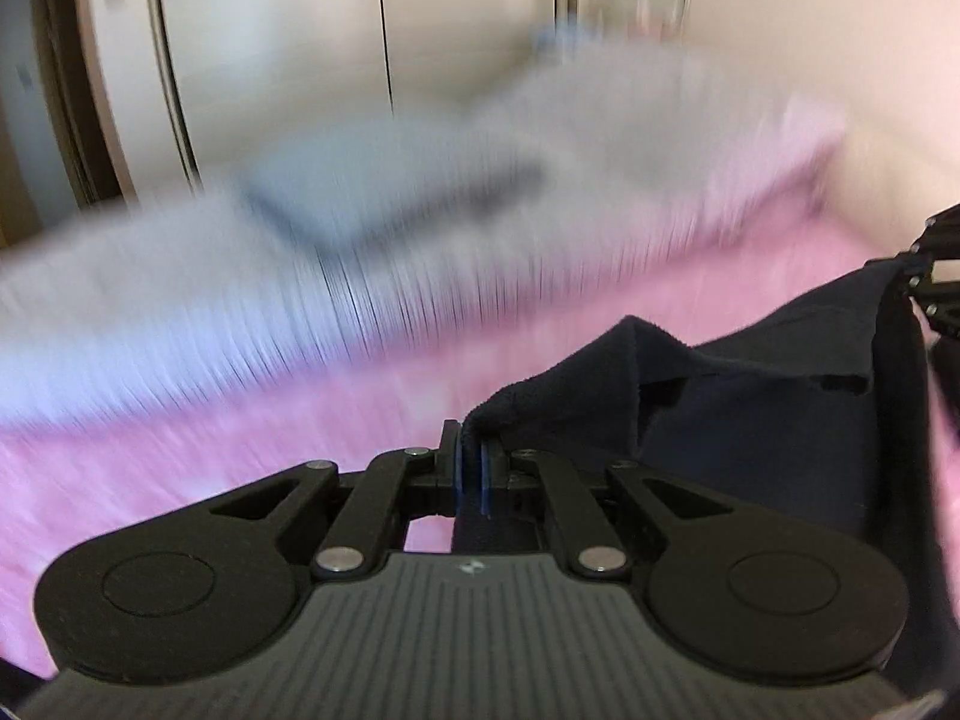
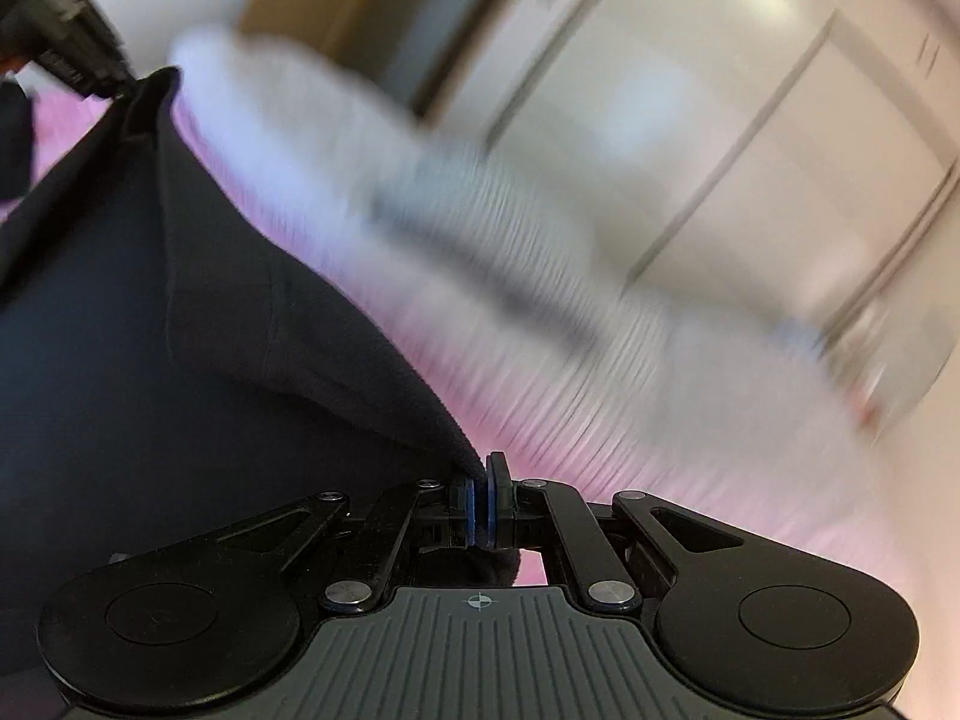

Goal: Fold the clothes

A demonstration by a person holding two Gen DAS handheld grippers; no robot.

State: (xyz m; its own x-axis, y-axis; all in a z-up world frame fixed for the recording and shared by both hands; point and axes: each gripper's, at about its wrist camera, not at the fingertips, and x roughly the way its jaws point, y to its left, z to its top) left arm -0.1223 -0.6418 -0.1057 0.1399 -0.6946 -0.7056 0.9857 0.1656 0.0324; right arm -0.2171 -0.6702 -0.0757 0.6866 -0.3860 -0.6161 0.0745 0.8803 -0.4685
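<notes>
L gripper point(image 1: 474, 456) and R gripper point(image 2: 480, 498) each pinch a corner of the dark garment point(image 1: 750, 396), stretched btwn them above the pink bedding point(image 1: 240, 420). Thin bites: a fast swing could pull a corner free, or drag it onto the grey pile point(image 1: 390, 180) beyond.

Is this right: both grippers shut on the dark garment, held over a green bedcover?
Not quite. The bedcover is pink, not green; the left wrist view shows it. The rest holds: the left gripper and the right gripper are both shut on the dark garment, held over that cover.
</notes>
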